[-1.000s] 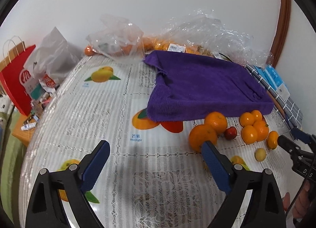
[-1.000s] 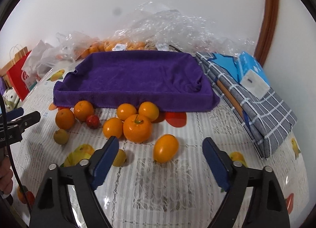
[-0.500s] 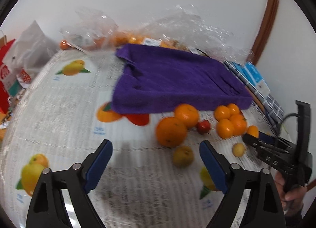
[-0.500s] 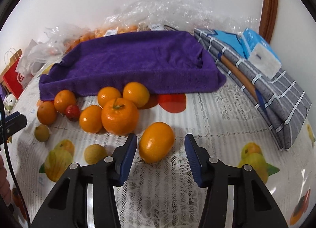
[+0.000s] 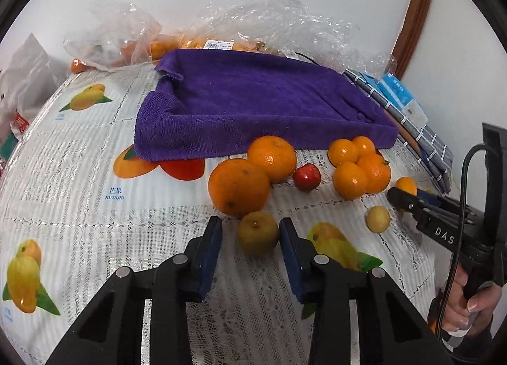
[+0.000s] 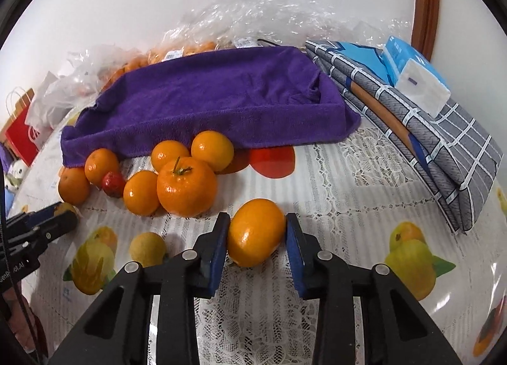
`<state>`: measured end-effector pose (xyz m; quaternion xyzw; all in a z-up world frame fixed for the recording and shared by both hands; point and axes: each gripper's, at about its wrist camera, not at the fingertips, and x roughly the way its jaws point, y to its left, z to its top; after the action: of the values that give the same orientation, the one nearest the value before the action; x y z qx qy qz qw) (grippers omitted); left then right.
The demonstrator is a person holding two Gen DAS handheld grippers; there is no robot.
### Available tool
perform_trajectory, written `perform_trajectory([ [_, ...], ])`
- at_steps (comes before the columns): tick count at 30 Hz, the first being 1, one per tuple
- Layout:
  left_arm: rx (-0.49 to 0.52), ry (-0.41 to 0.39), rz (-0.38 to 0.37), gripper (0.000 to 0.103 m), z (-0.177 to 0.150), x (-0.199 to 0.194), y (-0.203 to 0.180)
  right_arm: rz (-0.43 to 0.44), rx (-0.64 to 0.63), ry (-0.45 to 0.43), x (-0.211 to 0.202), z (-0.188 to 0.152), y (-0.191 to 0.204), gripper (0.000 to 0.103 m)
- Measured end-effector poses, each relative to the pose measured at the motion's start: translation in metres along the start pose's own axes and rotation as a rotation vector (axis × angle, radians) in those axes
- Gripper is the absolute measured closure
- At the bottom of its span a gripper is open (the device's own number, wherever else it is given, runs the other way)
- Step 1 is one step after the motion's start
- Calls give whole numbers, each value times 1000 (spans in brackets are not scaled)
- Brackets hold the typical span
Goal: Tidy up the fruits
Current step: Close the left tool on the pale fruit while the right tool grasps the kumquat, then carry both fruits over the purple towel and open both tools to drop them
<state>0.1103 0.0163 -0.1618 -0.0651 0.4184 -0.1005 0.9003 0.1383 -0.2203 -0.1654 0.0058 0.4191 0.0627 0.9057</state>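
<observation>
A purple towel-lined tray (image 5: 253, 105) lies on the table, also in the right wrist view (image 6: 218, 102). Several oranges (image 5: 239, 186) (image 6: 187, 186) and a small red fruit (image 5: 306, 176) lie in front of it. My left gripper (image 5: 250, 232) has its jaws around a small brownish-green fruit (image 5: 258, 236), with a gap on the left side. My right gripper (image 6: 256, 232) is shut on an oval orange fruit (image 6: 256, 236) resting on the table. A small yellow fruit (image 5: 377, 218) (image 6: 147, 244) lies between the grippers.
Clear plastic bags of oranges (image 5: 196, 42) lie behind the tray. A folded grey checked cloth (image 6: 427, 137) with a tissue pack (image 6: 415, 77) lies at the right. A red paper bag (image 6: 25, 130) stands at the far left. A lace cloth with fruit prints (image 5: 95, 206) covers the table.
Both grippers moved forward and narrowed. The left jaws came around the brownish-green fruit. The right jaws closed onto the oval orange fruit.
</observation>
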Motion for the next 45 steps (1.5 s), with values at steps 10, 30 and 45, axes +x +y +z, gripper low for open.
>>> perform_trajectory([
  [10,-102,-64,-189,78,-7,-14,20,50,29,-15,-5,-4,-7,69],
  [30,-85,-189,-99,78,45,-50,13,101,70,-156,-42,28,-6,69],
  [45,-193,-361,91,78,130,-5,41,119,36,-277,-12,134,24,69],
])
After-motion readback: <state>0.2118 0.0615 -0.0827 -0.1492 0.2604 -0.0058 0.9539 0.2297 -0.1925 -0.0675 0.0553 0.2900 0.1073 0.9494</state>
